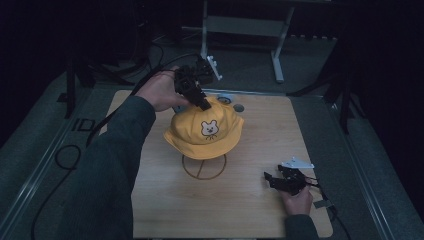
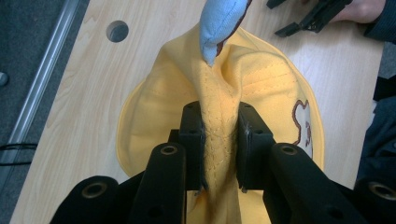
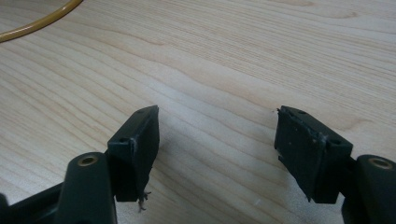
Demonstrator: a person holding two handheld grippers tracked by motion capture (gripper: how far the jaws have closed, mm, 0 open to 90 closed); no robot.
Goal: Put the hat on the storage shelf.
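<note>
A yellow bucket hat [image 1: 205,132] with a bear face on its front sits on a stand with a wire ring base [image 1: 204,169] at mid-table. My left gripper [image 1: 202,102] comes in from the back left onto the hat's crown. In the left gripper view its jaws [image 2: 220,114] pinch a raised fold of the yellow fabric [image 2: 219,135], and a light-blue ear [image 2: 219,28] sticks up beyond them. My right gripper [image 1: 270,179] rests low over the wood at the front right. Its jaws [image 3: 217,126] stand wide apart with bare table between them.
The wooden table [image 1: 240,210] has a round hole [image 1: 238,107] near its back edge. A metal frame leg [image 1: 277,55] stands behind the table. Cables [image 1: 67,155] lie on the grey floor at left. A curve of the stand's ring [image 3: 37,21] lies ahead of my right gripper.
</note>
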